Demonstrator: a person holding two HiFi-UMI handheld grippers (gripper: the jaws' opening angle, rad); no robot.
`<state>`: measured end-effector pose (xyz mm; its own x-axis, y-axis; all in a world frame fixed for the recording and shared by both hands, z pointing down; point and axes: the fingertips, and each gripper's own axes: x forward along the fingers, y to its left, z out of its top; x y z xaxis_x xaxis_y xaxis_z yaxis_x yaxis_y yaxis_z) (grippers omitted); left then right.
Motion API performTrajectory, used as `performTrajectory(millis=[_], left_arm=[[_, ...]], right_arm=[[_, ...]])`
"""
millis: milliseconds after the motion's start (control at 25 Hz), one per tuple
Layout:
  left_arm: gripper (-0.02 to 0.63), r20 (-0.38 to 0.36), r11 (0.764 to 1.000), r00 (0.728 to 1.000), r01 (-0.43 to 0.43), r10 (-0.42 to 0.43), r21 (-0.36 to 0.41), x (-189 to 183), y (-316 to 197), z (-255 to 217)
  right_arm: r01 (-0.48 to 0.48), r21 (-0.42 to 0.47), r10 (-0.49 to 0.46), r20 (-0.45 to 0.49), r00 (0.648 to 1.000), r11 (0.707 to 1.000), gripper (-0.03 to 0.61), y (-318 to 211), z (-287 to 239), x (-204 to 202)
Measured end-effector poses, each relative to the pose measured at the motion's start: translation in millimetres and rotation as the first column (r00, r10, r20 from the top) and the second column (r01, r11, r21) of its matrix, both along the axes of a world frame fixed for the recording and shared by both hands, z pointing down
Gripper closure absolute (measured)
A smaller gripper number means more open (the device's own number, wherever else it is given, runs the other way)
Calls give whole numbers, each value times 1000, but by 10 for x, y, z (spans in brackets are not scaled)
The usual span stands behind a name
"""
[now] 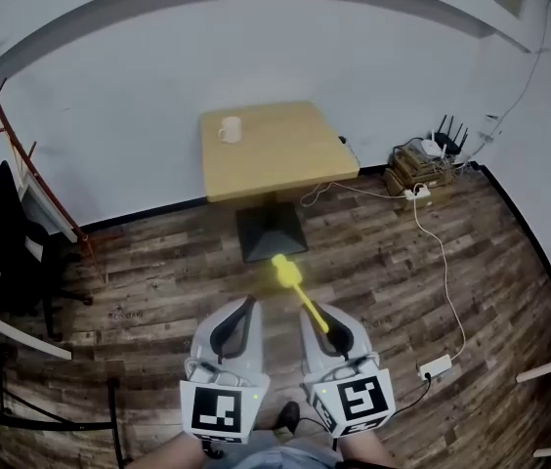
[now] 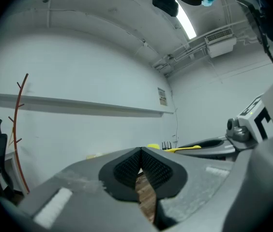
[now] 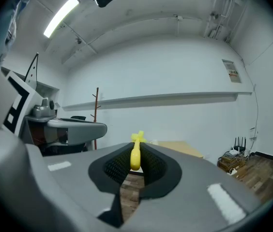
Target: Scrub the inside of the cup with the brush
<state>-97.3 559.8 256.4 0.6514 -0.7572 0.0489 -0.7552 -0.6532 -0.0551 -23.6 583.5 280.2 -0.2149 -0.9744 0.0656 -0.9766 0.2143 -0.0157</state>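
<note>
A white cup [image 1: 230, 130] stands near the far left corner of a small wooden table [image 1: 285, 159], well ahead of both grippers. My right gripper [image 1: 318, 313] is shut on the handle of a yellow brush [image 1: 295, 288], whose head points toward the table. The brush handle [image 3: 135, 156] shows clamped between the black pads in the right gripper view. My left gripper [image 1: 244, 310] hangs beside it over the floor, shut and empty. In the left gripper view its ribbed pads [image 2: 157, 169] meet at the tip, and the brush [image 2: 194, 148] shows to the right.
The table stands on a black pedestal base [image 1: 271, 231] against a white wall. A coat rack [image 1: 21, 149] and dark chair [image 1: 7, 233] are at left. Boxes with a router [image 1: 432, 159], a white cable and a power strip [image 1: 436, 366] lie on the wooden floor at right.
</note>
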Motion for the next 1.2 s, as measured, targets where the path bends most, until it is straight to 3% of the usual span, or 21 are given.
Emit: performTrajectory(millis=[280, 600, 880, 1200], left_arm=[[594, 26, 1000, 1000, -8, 8, 2, 314, 65, 76], [594, 47, 997, 999, 28, -24, -69, 264, -210, 345], [594, 11, 995, 1000, 31, -30, -94, 279, -968, 481], [594, -61, 997, 998, 8, -13, -76, 161, -2027, 280]], right_arm=[[12, -14, -11, 40, 999, 1000, 538, 27, 108, 310], [28, -72, -23, 72, 997, 997, 538, -246, 372, 360], [31, -109, -23, 74, 997, 994, 537, -962, 519, 367], [42, -79, -41, 7, 999, 996, 538, -2056, 211, 195]])
